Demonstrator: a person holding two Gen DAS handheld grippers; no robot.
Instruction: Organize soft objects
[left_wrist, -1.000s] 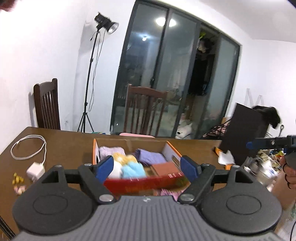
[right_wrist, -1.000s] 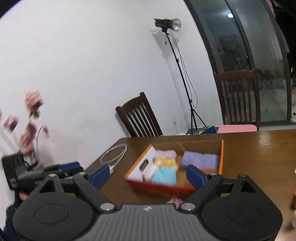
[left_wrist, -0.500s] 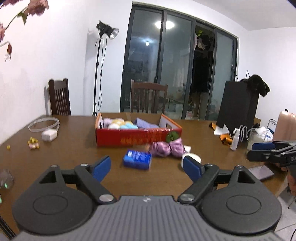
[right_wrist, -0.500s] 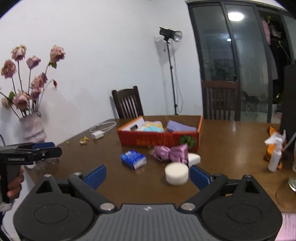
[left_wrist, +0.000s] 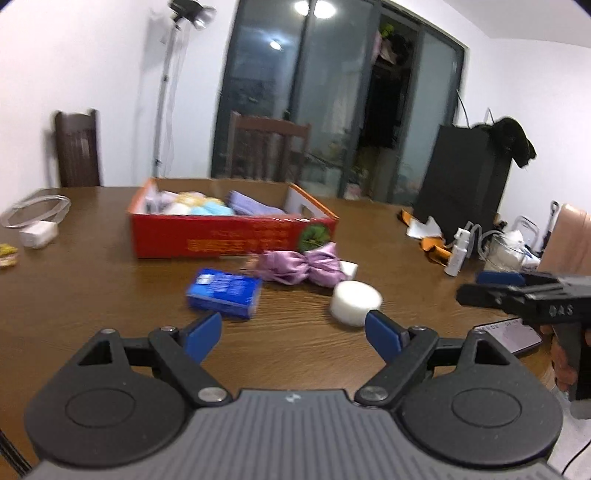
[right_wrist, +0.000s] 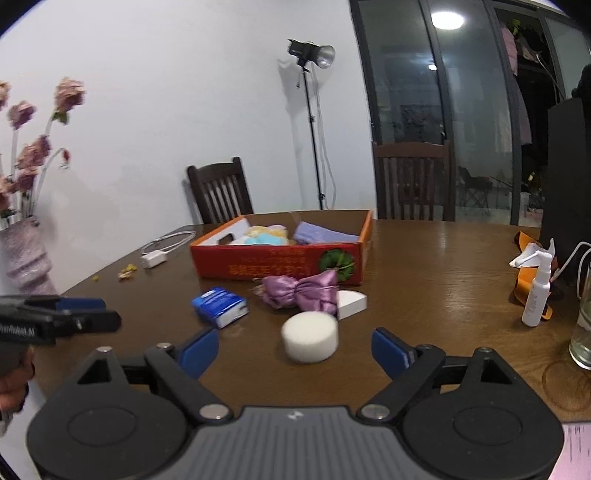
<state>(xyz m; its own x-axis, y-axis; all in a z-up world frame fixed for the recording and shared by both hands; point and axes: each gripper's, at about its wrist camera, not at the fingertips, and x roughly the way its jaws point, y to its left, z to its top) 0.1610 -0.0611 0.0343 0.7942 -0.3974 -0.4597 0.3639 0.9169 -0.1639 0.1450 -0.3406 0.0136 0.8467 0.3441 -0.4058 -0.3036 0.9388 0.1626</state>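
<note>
On the wooden table (left_wrist: 74, 288), going left to right, there is one coiled white cable with its charger (left_wrist: 38, 233), one red cardboard box (left_wrist: 229, 236), one blue tissue pack (left_wrist: 223, 293), one purple satin bow (left_wrist: 299, 266), one white wedge-shaped sponge (left_wrist: 349, 267) touching the bow, and one round white sponge (left_wrist: 355, 302) nearest the front edge. Inside the box lie soft pieces in yellow, pale blue, white and lilac, too blurred to count. Two dark wooden chairs stand behind the table, and one studio lamp on a stand (right_wrist: 312, 55) between them.

The left gripper (left_wrist: 293, 332) stands wide apart over bare wood, with nothing between its blue pads. The right gripper (right_wrist: 295, 349) is closing, its pads not touching anything; the round sponge sits just beyond them.

Only the right wrist view shows the vase of dried pink flowers (right_wrist: 26, 251) at the far left, and a drinking glass (right_wrist: 581, 332) at the right edge. Only the left wrist view shows a phone (left_wrist: 511, 334) lying on the table. One white spray bottle (right_wrist: 537, 291) shows in both.
</note>
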